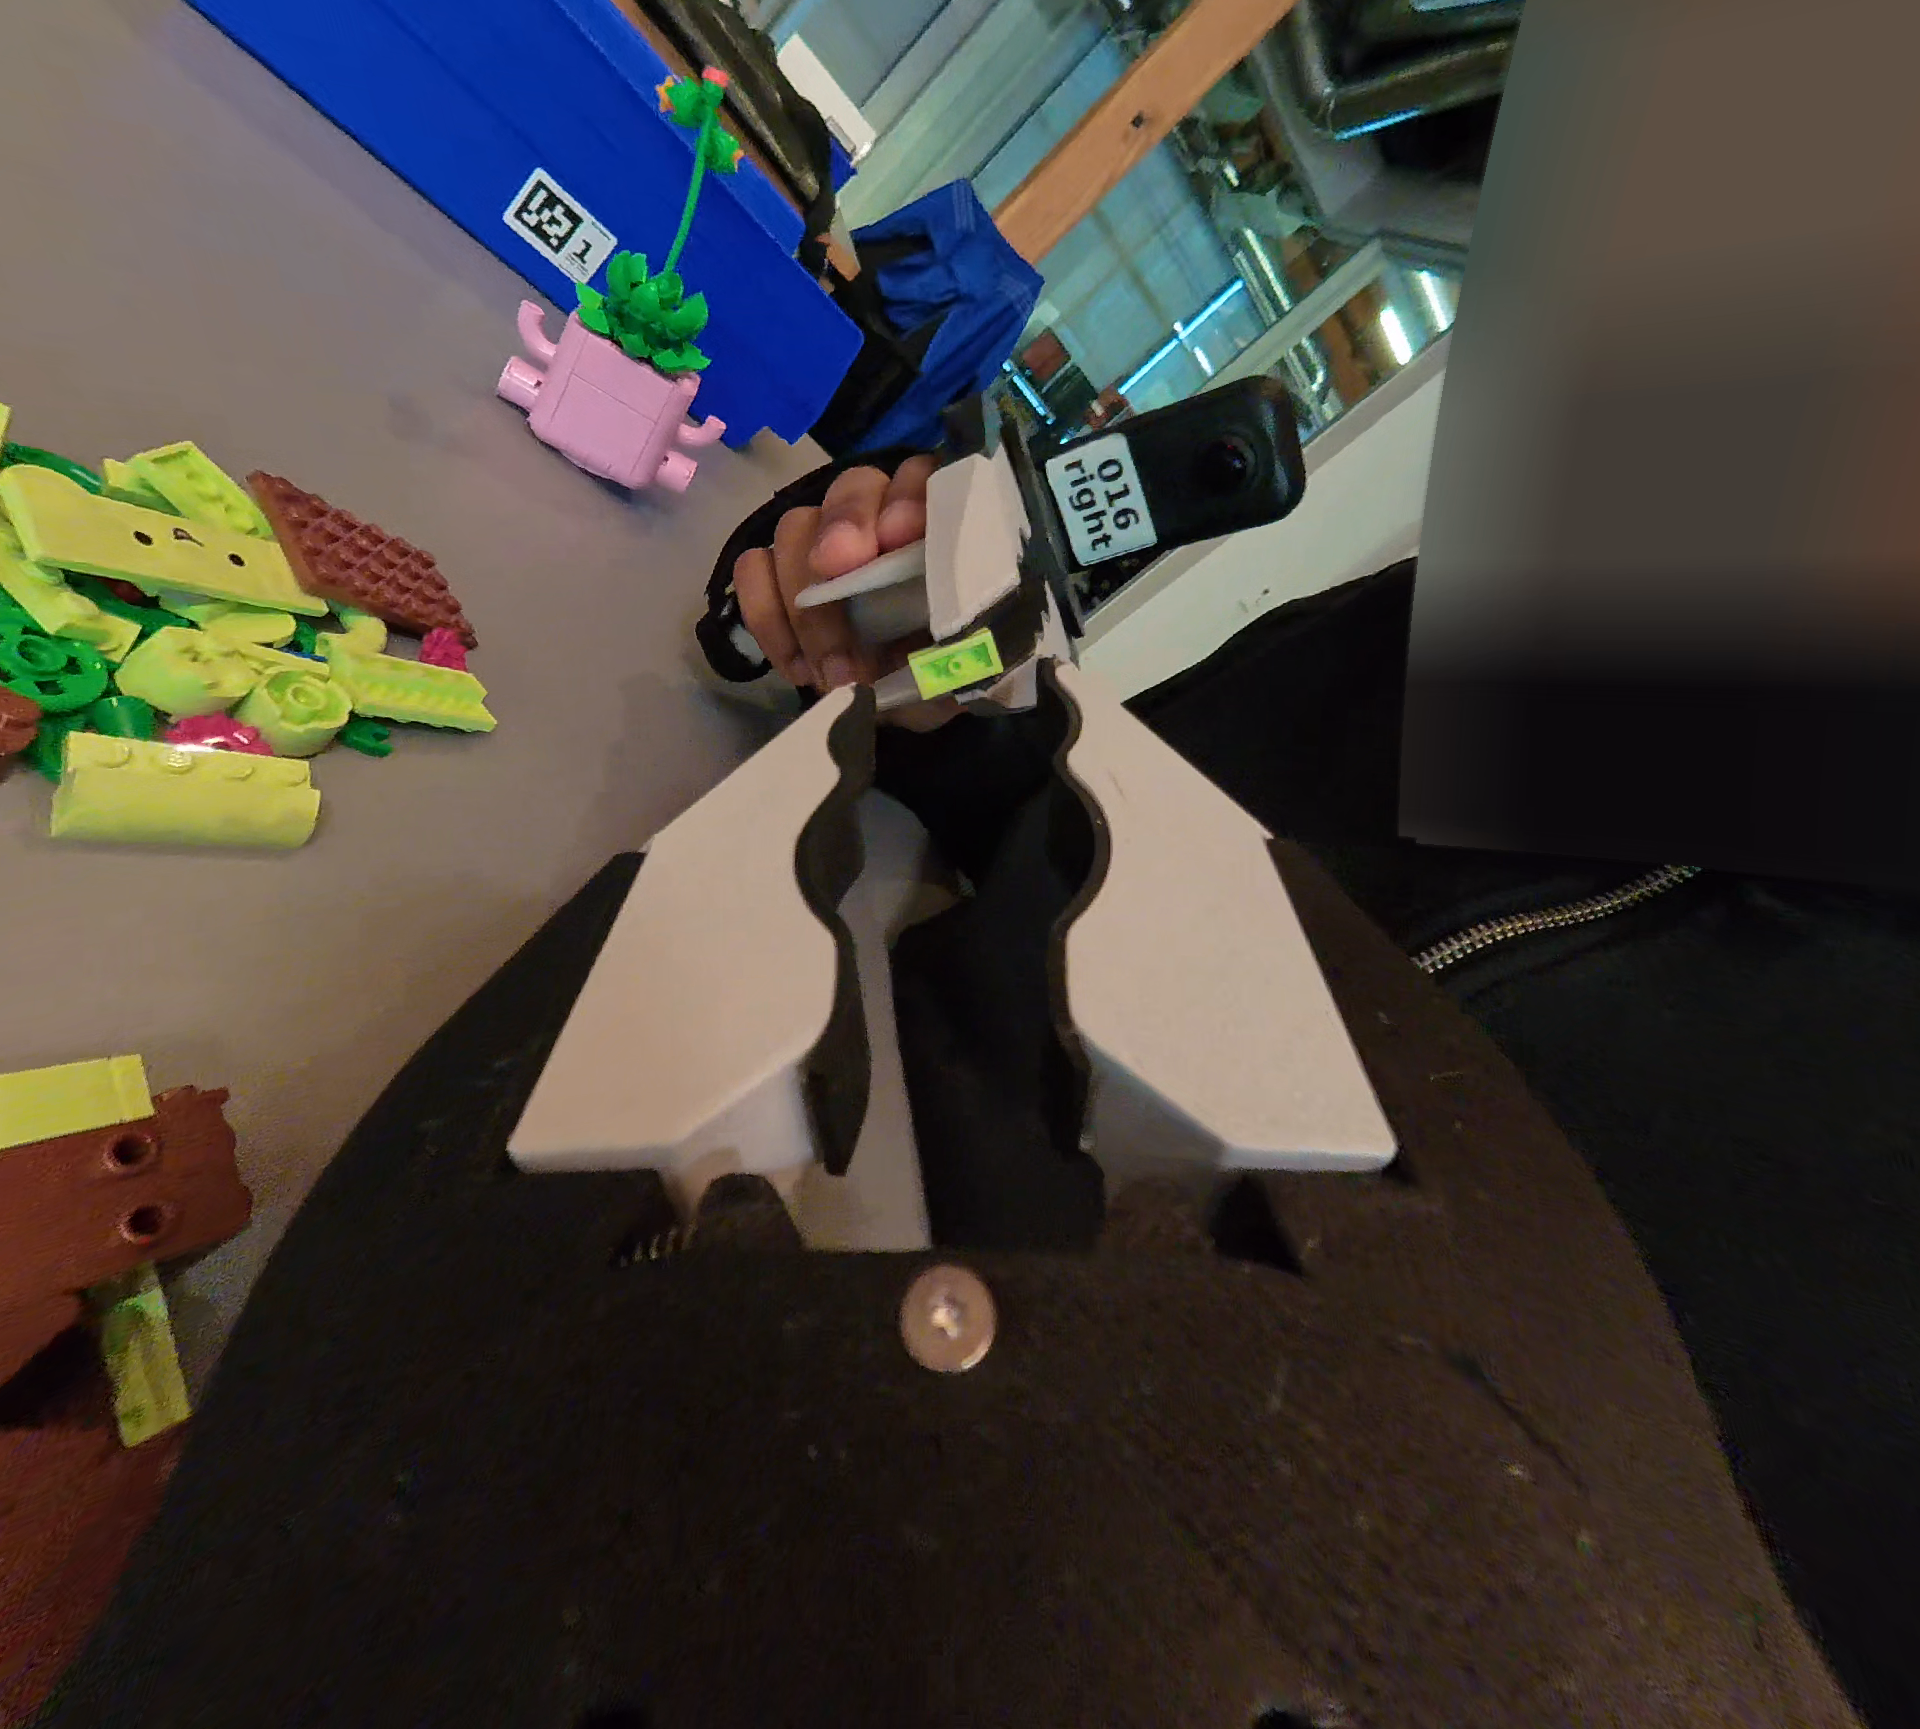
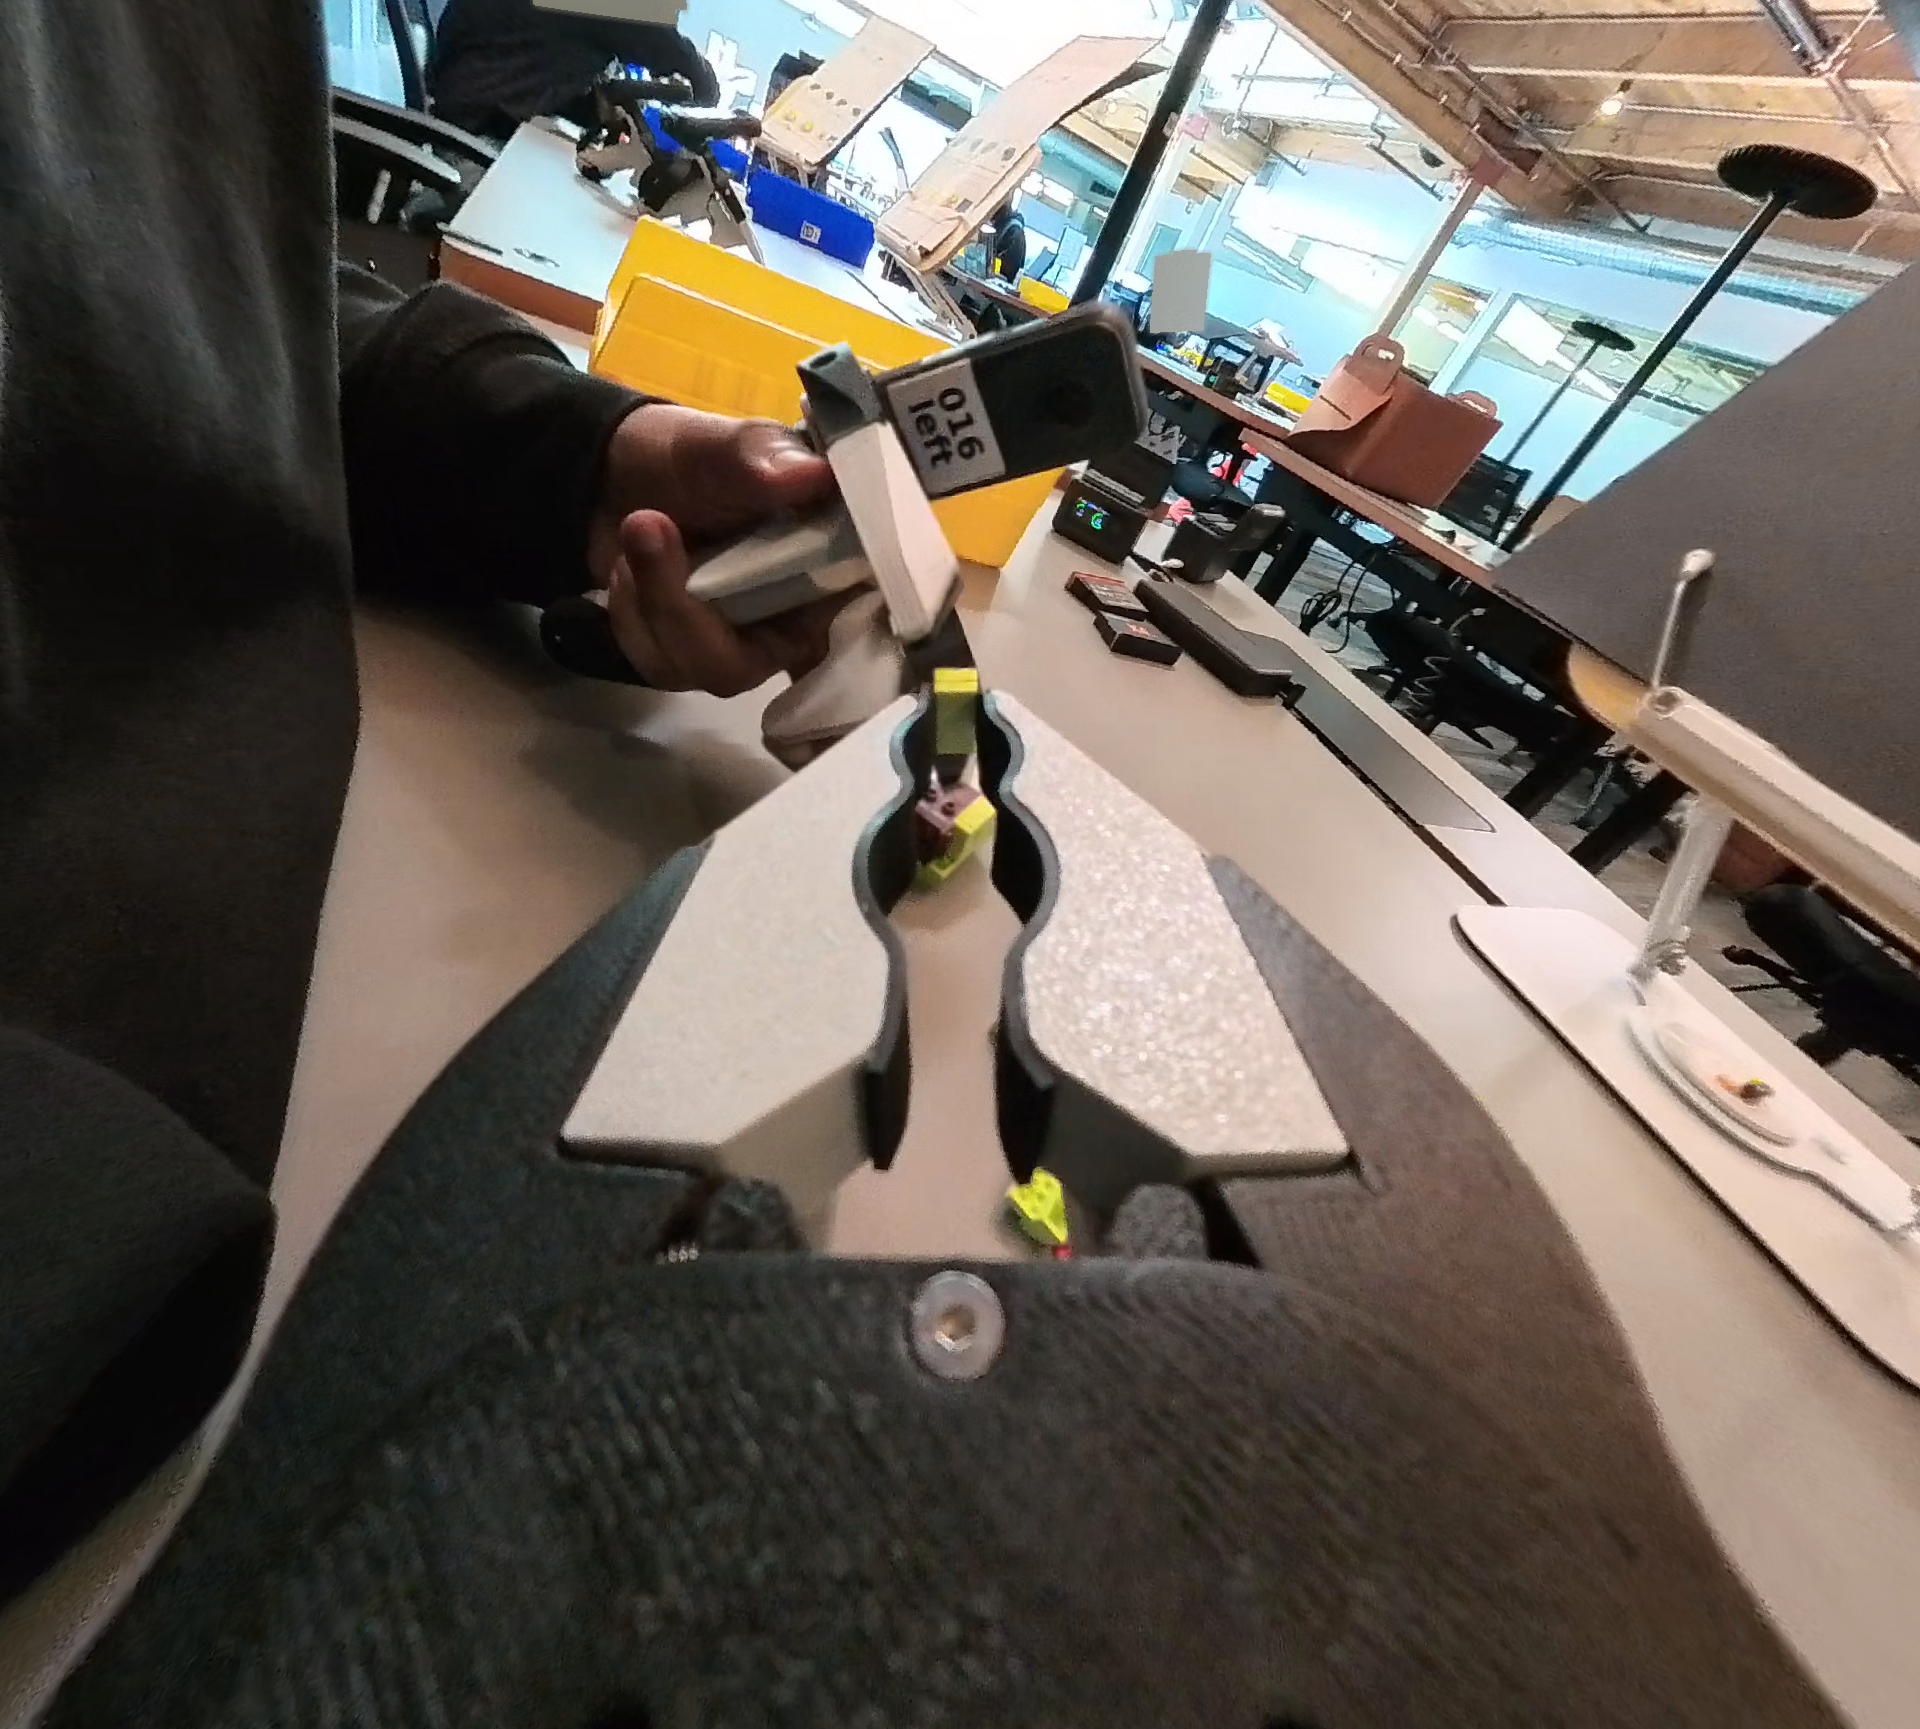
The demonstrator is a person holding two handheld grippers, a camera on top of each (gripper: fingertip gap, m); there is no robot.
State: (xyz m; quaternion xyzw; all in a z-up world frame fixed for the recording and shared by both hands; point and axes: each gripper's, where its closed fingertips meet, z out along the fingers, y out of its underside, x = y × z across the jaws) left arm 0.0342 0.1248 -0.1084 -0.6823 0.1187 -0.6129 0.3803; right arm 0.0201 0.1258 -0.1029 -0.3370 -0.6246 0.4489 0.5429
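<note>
Presently: the right gripper (image 2: 954, 711) has its fingers drawn narrow, pinching a lime brick (image 2: 956, 718) at their very tips, mid-frame. The left gripper (image 1: 961, 692) meets it tip to tip; its fingers stand moderately apart, flanking that brick, with nothing clamped between them. Cannot tell whether they touch it. Both are held up off the grey table (image 1: 312, 308).

Below, seen through the right fingers' gap: a small brown-and-lime piece (image 2: 951, 832).

Left edge of the left wrist view: a pile of loose bricks (image 1: 187, 640). Above it stands a pink pot with a green plant (image 1: 613, 401), just beside a blue bin (image 1: 447, 48). Lower left: a brown build (image 1: 104, 1191).
</note>
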